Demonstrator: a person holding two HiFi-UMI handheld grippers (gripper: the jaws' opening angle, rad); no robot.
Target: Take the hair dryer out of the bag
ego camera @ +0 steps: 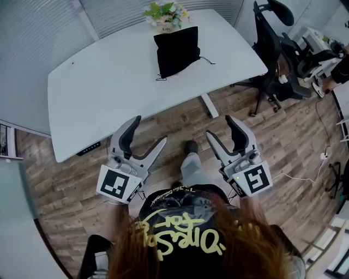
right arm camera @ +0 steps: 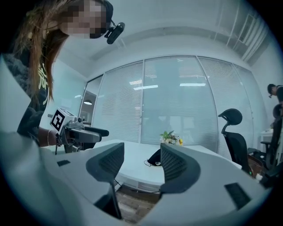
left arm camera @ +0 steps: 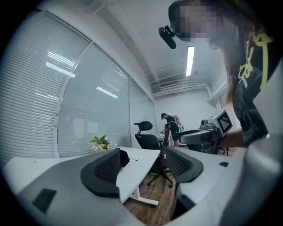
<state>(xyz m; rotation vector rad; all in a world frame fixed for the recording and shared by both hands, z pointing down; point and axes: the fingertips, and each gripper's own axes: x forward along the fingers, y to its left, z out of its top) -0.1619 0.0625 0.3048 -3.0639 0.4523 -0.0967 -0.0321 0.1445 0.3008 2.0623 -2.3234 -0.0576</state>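
Task not begun: black drawstring bag [ego camera: 176,50] sits on the table [ego camera: 109,87], hair dryer unseen. Left tool [ego camera: 150,129] and right tool [ego camera: 220,125] are wide open, empty, well short of it.

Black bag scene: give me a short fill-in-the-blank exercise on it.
The black bag lies on a white ____.
Just beyond the bag stand some ____.
The left gripper and the right gripper are both empty, jaws ____.
Missing words: table; flowers; open.
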